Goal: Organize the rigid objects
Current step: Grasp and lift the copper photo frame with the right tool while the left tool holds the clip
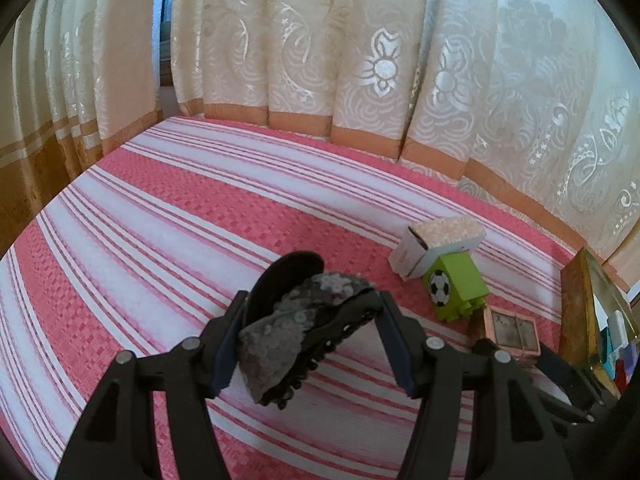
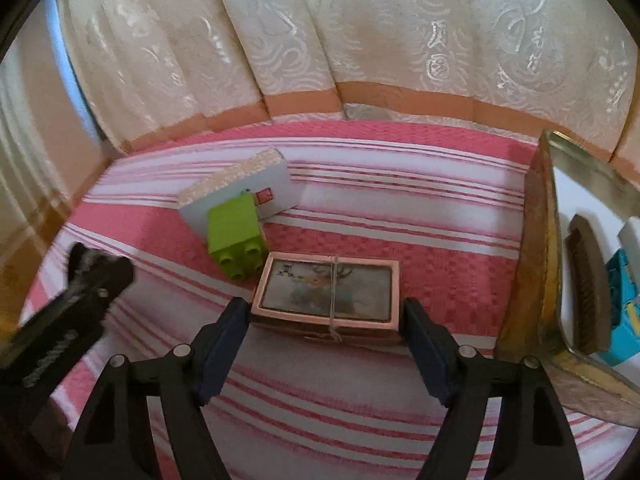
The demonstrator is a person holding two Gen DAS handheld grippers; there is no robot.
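My left gripper [image 1: 310, 316] is shut on a black hair clip with a grey sequined bow [image 1: 298, 328], held above the striped cloth. My right gripper [image 2: 326, 320] is open, its fingers on either side of a pink-framed flat box tied with string [image 2: 326, 294] that lies on the cloth; contact cannot be told. That box also shows in the left wrist view [image 1: 512, 330]. A green toy block [image 2: 236, 236] with a football print [image 1: 456, 286] leans on a white carton [image 2: 240, 192], also in the left view [image 1: 436, 246].
A gold-rimmed open box [image 2: 540, 240] at the right holds a brown comb [image 2: 590, 300] and a teal item [image 2: 622, 308]; it also shows at the right edge of the left view [image 1: 576, 304]. Patterned curtains [image 1: 320, 40] hang behind the pink-and-white striped cloth [image 1: 160, 220].
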